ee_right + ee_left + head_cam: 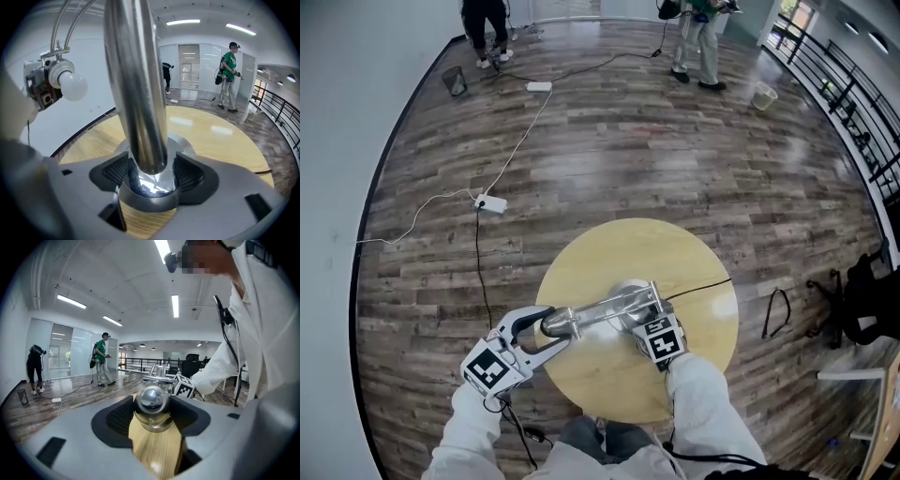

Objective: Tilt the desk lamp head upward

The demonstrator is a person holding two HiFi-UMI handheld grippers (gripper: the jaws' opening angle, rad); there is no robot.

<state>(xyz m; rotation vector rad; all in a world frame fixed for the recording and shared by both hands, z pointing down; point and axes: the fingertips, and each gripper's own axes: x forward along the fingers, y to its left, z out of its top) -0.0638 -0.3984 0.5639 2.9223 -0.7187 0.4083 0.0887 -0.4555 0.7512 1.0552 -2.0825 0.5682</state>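
A chrome desk lamp stands on the round wooden table, its base near the middle. The lamp's arm reaches left to the lamp head. My left gripper is shut on that head; in the left gripper view the rounded chrome head sits pressed between both pads. My right gripper is shut on the lamp post just above the base, and the post fills the gap between its pads. In the right gripper view the white bulb shows at upper left.
The lamp's black cord runs off the table's right edge. On the wood floor lie a white power strip and cables. A black chair stands at the right. Two people stand far back, near a bin.
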